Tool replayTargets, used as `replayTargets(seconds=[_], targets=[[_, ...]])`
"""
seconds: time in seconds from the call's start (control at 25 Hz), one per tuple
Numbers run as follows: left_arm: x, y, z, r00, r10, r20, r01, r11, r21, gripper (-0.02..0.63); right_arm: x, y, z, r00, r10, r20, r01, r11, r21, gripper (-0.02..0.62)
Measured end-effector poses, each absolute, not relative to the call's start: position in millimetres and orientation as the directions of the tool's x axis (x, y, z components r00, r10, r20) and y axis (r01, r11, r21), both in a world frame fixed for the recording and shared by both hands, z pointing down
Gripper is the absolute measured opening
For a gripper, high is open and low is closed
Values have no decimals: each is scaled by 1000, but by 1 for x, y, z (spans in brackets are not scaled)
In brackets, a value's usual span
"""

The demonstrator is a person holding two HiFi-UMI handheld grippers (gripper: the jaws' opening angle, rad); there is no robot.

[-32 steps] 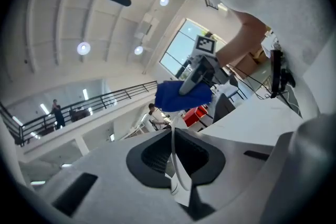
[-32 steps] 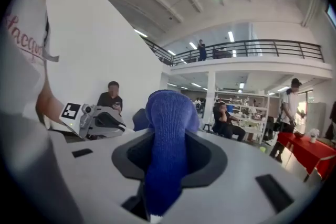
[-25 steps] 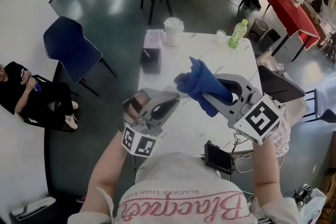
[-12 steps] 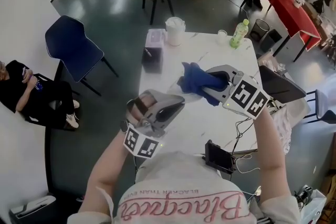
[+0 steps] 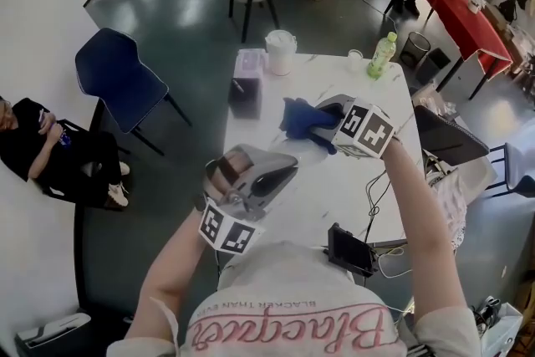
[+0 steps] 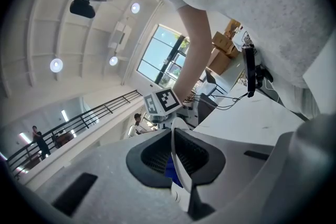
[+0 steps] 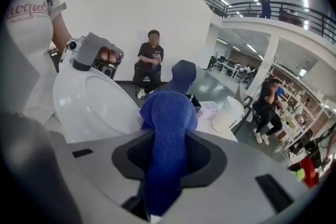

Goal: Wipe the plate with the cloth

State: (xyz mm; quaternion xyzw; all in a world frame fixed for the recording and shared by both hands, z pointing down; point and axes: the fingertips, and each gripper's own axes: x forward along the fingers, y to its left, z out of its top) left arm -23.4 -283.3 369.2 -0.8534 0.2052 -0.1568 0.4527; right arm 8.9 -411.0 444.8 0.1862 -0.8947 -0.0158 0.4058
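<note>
Plate (image 7: 89, 105), left tongs (image 6: 174, 135); cloth (image 7: 169, 107), right tongs (image 7: 168, 138)

White T-shirt (image 5: 288, 284), pink script lettering (image 5: 292, 336)

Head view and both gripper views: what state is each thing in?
Left gripper: shut on the plate's rim.
Plate: held up on edge.
Right gripper: shut on the cloth.
Cloth: bunched, sticking out past the jaws.
Green bottle: upright.
</note>
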Motion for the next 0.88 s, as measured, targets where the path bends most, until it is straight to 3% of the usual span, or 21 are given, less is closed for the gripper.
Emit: replayTargets(seconds=[0.32, 0.6, 0.88], targets=[[-24, -282, 373, 866, -488, 105, -185, -510, -840, 17, 21, -422, 415, -611, -449, 652, -426, 881, 208, 115], [-23, -286, 376, 866, -487, 119, -168, -506, -846, 17, 9, -360, 332, -719, -368, 590, -232, 927, 295, 115], [-18, -281, 374, 875, -470, 115, -153, -493, -856, 17, -12, -321, 327, -741, -261, 619, -133, 960, 245, 115]])
